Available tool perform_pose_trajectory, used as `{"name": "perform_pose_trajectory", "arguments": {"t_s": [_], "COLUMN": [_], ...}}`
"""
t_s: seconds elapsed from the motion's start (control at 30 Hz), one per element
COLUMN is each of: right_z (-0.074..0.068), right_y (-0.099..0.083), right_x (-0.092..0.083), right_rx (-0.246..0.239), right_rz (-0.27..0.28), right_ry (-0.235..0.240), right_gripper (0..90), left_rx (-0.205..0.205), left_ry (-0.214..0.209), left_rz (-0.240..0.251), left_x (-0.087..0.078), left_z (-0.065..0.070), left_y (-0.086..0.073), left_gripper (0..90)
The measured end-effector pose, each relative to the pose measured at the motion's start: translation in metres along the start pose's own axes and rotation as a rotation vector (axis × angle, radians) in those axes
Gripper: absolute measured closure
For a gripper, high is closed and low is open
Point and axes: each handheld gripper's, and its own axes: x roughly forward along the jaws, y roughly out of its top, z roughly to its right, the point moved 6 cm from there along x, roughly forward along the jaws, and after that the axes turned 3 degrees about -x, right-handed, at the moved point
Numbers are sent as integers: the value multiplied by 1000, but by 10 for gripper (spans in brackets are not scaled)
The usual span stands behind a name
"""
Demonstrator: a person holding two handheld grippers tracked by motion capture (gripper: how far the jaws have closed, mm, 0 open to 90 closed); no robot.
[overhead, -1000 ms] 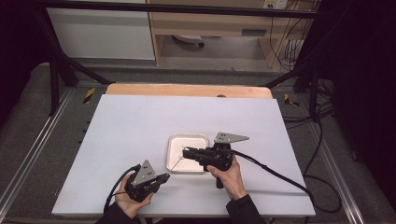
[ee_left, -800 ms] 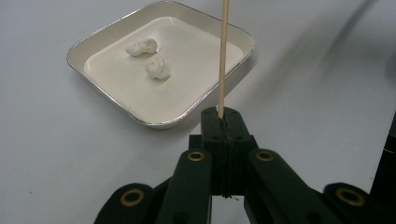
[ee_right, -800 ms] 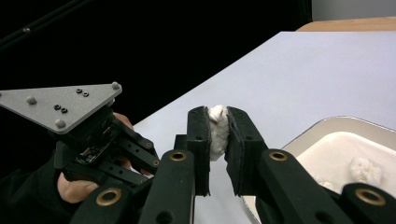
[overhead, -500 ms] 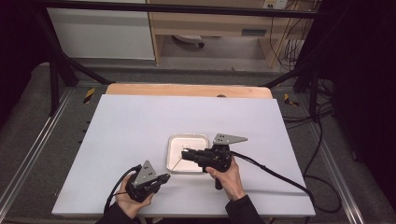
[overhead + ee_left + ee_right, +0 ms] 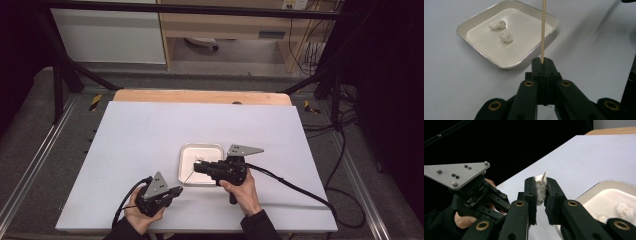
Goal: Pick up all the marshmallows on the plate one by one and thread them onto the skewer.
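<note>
My left gripper (image 5: 542, 61) is shut on the base of a thin wooden skewer (image 5: 543, 30), which runs up over the rim of a white square tray (image 5: 506, 66). Two white, lumpy soft pieces (image 5: 505, 36) lie in that tray. My right gripper (image 5: 540, 182) is shut on another white piece (image 5: 539, 188), and the skewer's pointed tip (image 5: 544, 174) pokes out of its top. In the high view the left gripper (image 5: 176, 190) sits at the tray's (image 5: 200, 145) near left corner. The right gripper (image 5: 196, 168) hovers over the tray's near edge, with the skewer (image 5: 187, 177) joining the two.
The white table top (image 5: 150, 135) stretches wide to the left and behind the tray. A wooden strip (image 5: 200, 96) borders its far edge. The right gripper's black cable (image 5: 300, 187) trails off to the right. Dark floor and metal frame rails surround the table.
</note>
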Motion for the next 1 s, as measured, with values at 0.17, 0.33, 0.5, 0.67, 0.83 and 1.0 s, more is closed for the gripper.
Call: {"name": "perform_pose_trajectory", "arguments": {"t_s": [0.17,0.33,0.5,0.67,0.83,1.0], "right_z": [0,-1,-2,-10,-10,-7], "right_y": [0,-3,-11,-26,-23,-24], "right_x": [0,1,7,28,29,29], "right_rx": [3,5,17,-5,-9,-13], "right_rz": [2,-3,-71,-108,-107,-110], "right_ry": [3,2,31,59,46,-4], "right_gripper": [810,811,805,800,791,645], "left_rx": [-2,-4,-5,0,-2,-33], "left_ry": [-2,-3,-18,9,13,8], "left_rz": [6,4,47,61,64,55], "left_x": [-1,0,-3,-6,-4,-3], "left_z": [0,0,2,-1,-1,-4], "left_y": [1,1,11,13,14,11], "left_gripper": [894,894,894,894,893,892]}}
